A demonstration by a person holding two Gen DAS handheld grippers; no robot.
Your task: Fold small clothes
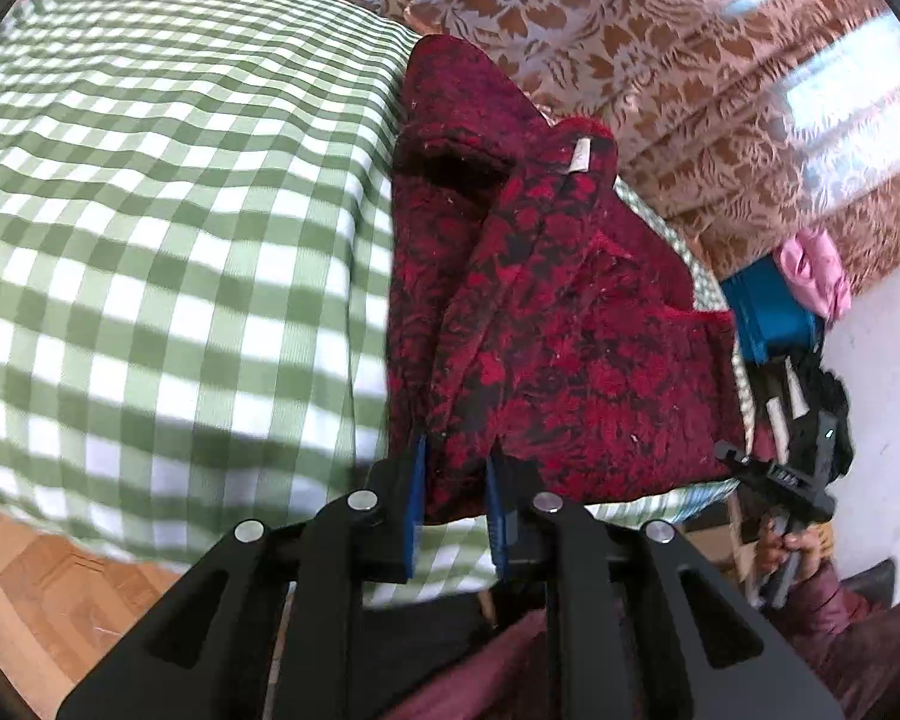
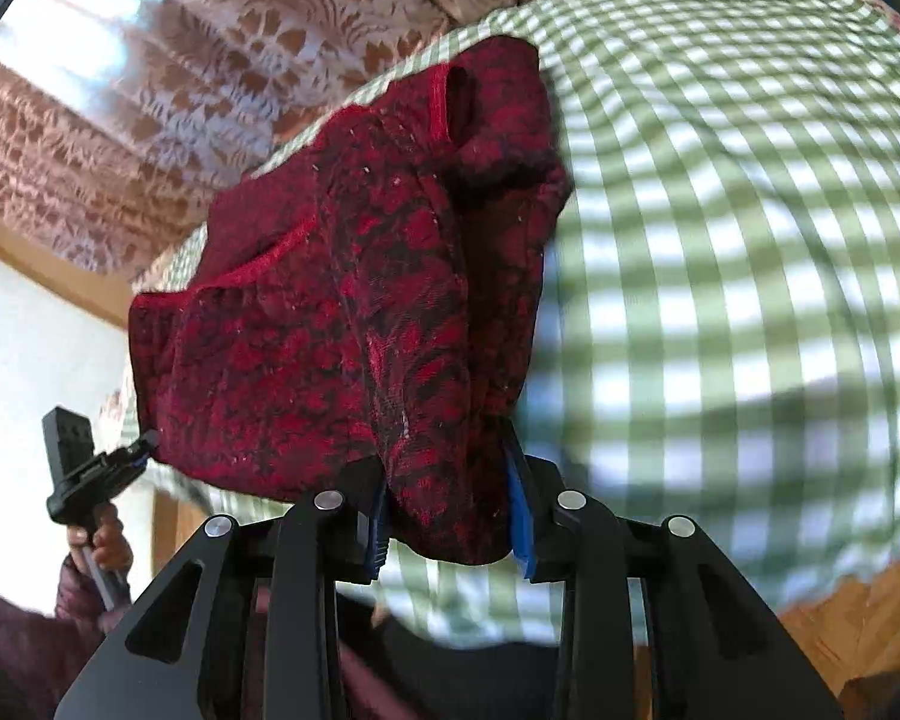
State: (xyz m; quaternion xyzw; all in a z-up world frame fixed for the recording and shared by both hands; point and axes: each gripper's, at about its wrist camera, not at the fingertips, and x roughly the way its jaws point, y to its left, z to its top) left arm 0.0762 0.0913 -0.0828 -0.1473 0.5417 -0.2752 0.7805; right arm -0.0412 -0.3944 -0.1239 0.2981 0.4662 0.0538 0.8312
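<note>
Green-checked bedcover (image 1: pixel 168 228), floral brown curtains (image 1: pixel 660 60) backlit by daylight, wooden parquet floor (image 1: pixel 60 588), white wall (image 2: pixel 24 336).

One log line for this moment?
stage: mid-fold | left tongs: shut on dark red floral fleece garment | right tongs: shut on it | surface: green-white checked cloth

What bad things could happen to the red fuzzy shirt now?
1. Each tool pinches only the near hem of the red patterned garment: the left tool at one spot, the right tool at another. Thick fleece might slip out if pulled hard.
2. The garment lies close to the edge of the green checked bedsheet, so a loose end could slide off toward the wooden floor.
3. The tucked sleeve may unfold when lifted.
</note>
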